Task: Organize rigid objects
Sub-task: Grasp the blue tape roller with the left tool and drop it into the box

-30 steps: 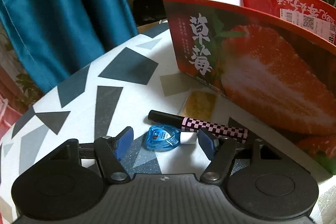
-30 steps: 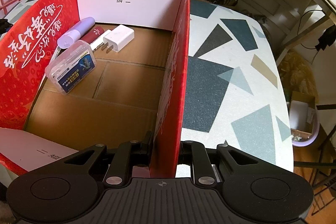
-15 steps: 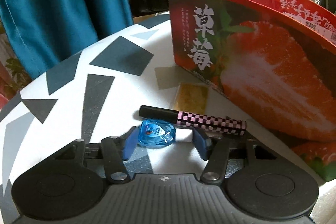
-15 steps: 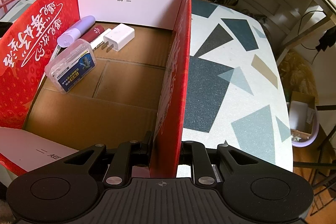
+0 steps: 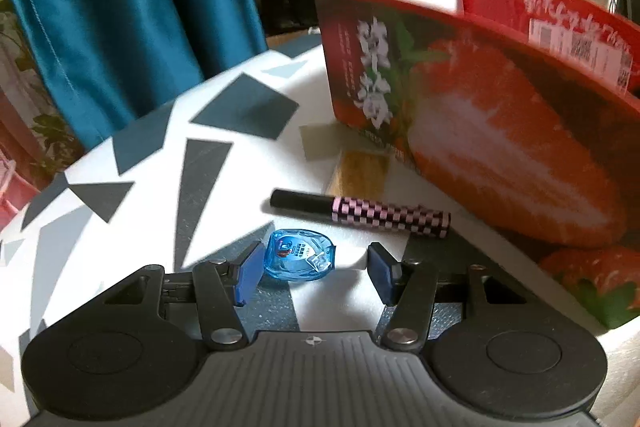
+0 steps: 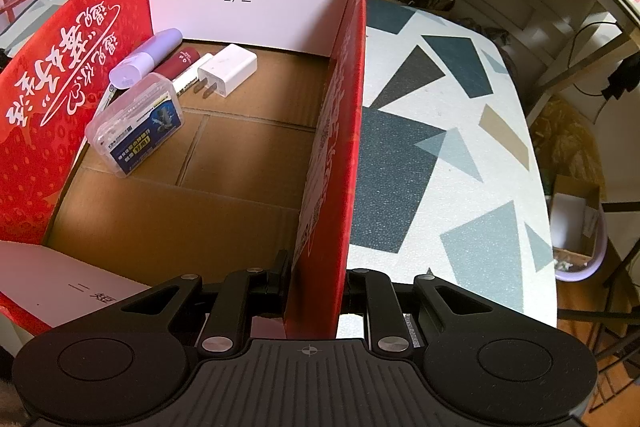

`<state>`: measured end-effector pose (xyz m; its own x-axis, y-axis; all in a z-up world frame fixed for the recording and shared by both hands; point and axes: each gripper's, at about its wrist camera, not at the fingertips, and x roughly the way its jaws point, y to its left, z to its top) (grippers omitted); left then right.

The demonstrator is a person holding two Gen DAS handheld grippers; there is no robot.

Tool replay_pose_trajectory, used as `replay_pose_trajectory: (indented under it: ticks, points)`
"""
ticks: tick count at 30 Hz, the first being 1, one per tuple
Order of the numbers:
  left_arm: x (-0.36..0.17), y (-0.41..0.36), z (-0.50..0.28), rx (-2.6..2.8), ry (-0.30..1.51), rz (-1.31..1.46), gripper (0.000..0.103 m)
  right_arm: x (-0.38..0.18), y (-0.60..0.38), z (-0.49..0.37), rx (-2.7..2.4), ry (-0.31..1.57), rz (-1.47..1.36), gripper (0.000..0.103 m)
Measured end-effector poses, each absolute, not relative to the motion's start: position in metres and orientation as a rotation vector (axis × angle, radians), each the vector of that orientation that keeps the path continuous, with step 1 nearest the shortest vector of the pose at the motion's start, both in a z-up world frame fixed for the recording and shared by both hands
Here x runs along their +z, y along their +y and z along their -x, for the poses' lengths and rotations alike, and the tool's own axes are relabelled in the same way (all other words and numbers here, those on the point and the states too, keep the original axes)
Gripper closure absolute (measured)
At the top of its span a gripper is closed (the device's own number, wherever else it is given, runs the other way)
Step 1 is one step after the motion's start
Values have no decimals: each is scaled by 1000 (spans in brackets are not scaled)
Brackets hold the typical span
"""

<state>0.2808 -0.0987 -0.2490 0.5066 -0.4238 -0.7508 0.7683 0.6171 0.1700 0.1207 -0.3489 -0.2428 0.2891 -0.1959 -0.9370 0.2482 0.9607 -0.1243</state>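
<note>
Closing in on the blue tape (image 5: 299, 261), the left claw (image 5: 312, 269) now has it between its 2 blue pads, wide open: the left pad (image 5: 248, 273) sits just beside or against the tape's edge, and the right pad (image 5: 380, 273) stands clear of it with bare table (image 5: 120, 219) showing in the gap. Nothing is gripped yet. 1.0 s ago the tape lay ahead of the fingertips; 0.5 s ago the pads looked closer together around it, and now they are spread wider, with the tape set off toward the left pad. That reads as a grasp being lined up again, so the pick of this item is probably about to happen, not done.

Beyond the tape the checkered pen (image 5: 360, 213) lies across the table, near the box (image 5: 500, 131) wall but outside it, with a small yellow pad (image 5: 362, 173) beside the box's foot.

On the other side, the right claw (image 6: 316, 291) is clamped on the box's wall (image 6: 340, 147), 1 finger inside and 1 outside, unchanged across all 3 frames; I judge it is steadying the box. Inside already lie a plastic case (image 6: 136, 131), a white charger (image 6: 226, 69), a purple tube (image 6: 146, 57) and a red tube (image 6: 178, 61).
</note>
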Motion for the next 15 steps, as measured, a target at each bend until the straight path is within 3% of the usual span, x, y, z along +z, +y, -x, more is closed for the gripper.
replay_pose_trajectory:
  ticks: [10,15]
  points:
    - [-158,-120,-271,-860,513,-427,44,-243,-349,-121,-296,1246,-48,85]
    - [-149,-160,-255,-939,447,-520,44,-243,-349,-121,-296,1246,-47,85]
